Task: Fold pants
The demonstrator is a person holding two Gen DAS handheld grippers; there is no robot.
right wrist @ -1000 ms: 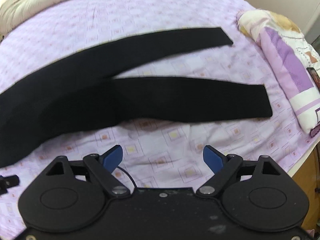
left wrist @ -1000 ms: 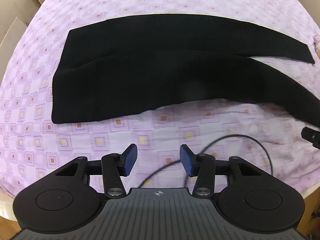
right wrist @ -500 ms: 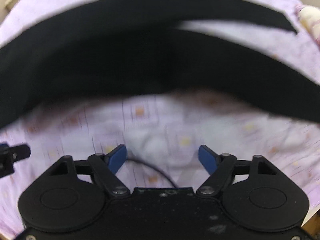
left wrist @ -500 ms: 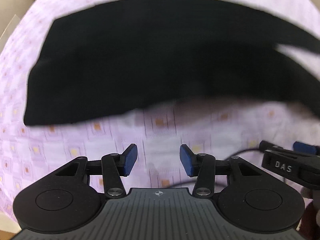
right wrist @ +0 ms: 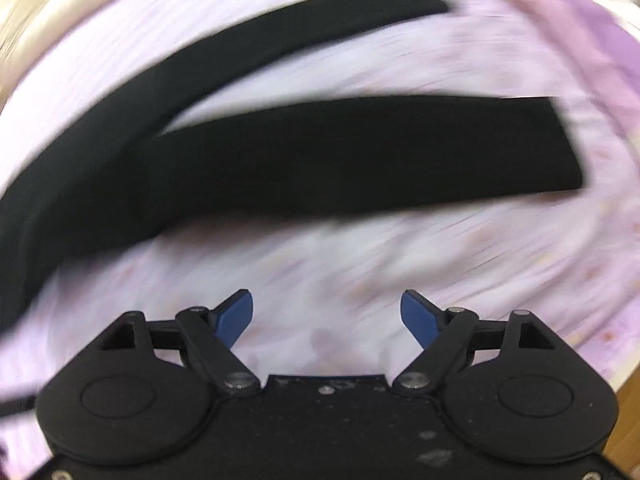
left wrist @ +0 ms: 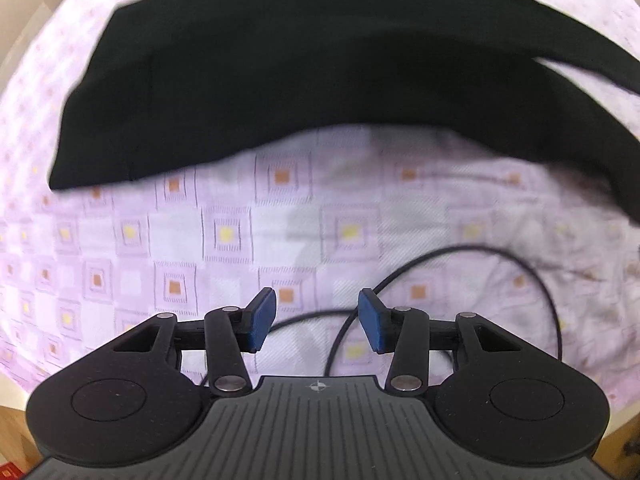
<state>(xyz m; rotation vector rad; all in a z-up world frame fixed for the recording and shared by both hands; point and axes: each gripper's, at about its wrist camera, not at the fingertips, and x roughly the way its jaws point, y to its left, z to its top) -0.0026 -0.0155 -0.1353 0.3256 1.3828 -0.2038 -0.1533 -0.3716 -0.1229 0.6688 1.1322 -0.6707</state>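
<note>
Black pants lie flat across a lilac patterned bedsheet, waist end at the left in the left wrist view. My left gripper hovers over bare sheet short of the pants' near edge, jaws apart, nothing between them. The right wrist view is motion-blurred: two pant legs spread apart, the nearer leg ending at the right. My right gripper hangs over the sheet below that leg with its jaws wide and opening, and they hold nothing.
A black cable loops over the sheet just right of my left gripper. A pale pillow or quilt lies blurred at the right in the right wrist view. Wooden bed edges show at the lower corners.
Both grippers have dropped closer to the bed. The left one moved toward the pants' waist part. The right one swung sideways toward the leg ends, blurring its view.
</note>
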